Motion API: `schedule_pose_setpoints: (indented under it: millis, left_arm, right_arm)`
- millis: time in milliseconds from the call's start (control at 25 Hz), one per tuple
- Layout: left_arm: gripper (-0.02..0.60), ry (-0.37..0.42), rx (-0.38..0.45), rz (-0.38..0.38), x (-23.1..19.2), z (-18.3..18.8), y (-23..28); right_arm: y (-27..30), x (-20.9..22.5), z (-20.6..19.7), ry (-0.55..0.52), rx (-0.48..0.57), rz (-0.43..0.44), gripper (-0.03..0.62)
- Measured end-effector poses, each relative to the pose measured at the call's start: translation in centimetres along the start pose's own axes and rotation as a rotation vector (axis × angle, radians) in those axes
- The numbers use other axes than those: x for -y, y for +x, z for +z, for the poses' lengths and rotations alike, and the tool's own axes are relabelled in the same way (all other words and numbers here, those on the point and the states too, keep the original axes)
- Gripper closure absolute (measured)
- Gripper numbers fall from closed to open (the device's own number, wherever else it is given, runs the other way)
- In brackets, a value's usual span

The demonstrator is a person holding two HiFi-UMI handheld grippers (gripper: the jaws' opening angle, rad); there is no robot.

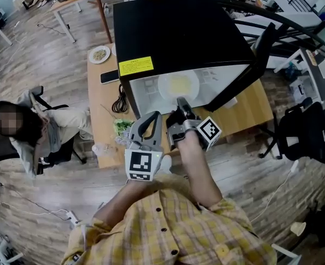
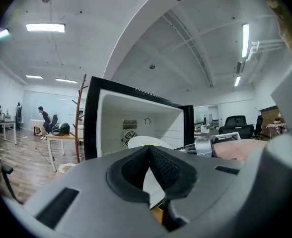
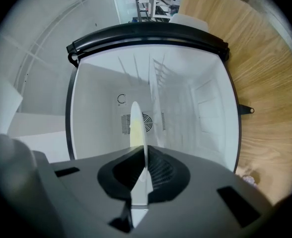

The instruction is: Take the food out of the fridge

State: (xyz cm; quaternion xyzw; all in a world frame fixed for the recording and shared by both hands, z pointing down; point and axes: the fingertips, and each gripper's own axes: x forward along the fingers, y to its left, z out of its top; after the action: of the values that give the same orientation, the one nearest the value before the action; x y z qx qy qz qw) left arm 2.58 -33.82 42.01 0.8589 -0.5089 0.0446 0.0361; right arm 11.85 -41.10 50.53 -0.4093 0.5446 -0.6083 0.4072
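Open fridge (image 1: 179,32) standing on the worktop (image 1: 99,120), plate (image 1: 176,84) sitting inside it, second plate (image 1: 99,54) lying left of it

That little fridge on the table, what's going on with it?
A person with a hand-held gripper in each hand is working at an open mini fridge that stands on a wooden table. The right hand-held gripper is clamped on the rim of a white plate of yellowish food; the plate is not yet out of the fridge. The left hand-held gripper is beside it at the opening, jaws together, holding nothing.
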Motion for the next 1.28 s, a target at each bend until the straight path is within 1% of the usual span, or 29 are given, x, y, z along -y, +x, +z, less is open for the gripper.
schedule_pose_setpoints:
  millis: [280, 560, 720, 880, 1120, 1280]
  left_arm:
    - [0.574, -0.035, 0.024, 0.015, -0.2, -0.1, -1.2]
    - [0.574, -0.058, 0.031, 0.015, 0.1, -0.2, -2.5]
    - [0.574, -0.059, 0.031, 0.011, 0.5, -0.2, -3.4]
    - [0.574, -0.061, 0.034, 0.002, 1.0, -0.3, -4.4]
    - [0.574, -0.054, 0.039, -0.009, 1.3, -0.4, -5.6]
    - [0.574, -0.053, 0.036, -0.010, 1.3, -0.5, -6.2]
  right_arm:
    - [-3.4, -1.4, -2.3, 0.015, -0.028, 0.032, 0.577]
    - [-6.4, -1.6, -4.5, 0.020, -0.053, 0.023, 0.577]
    - [-7.8, -2.1, -5.1, 0.013, -0.049, 0.032, 0.577]
    - [-9.0, -2.2, -5.8, -0.006, -0.048, 0.021, 0.577]
    - [-9.7, -2.5, -7.3, -0.050, -0.068, 0.010, 0.577]
    - [-10.1, -2.3, -7.9, -0.055, -0.073, 0.001, 0.577]
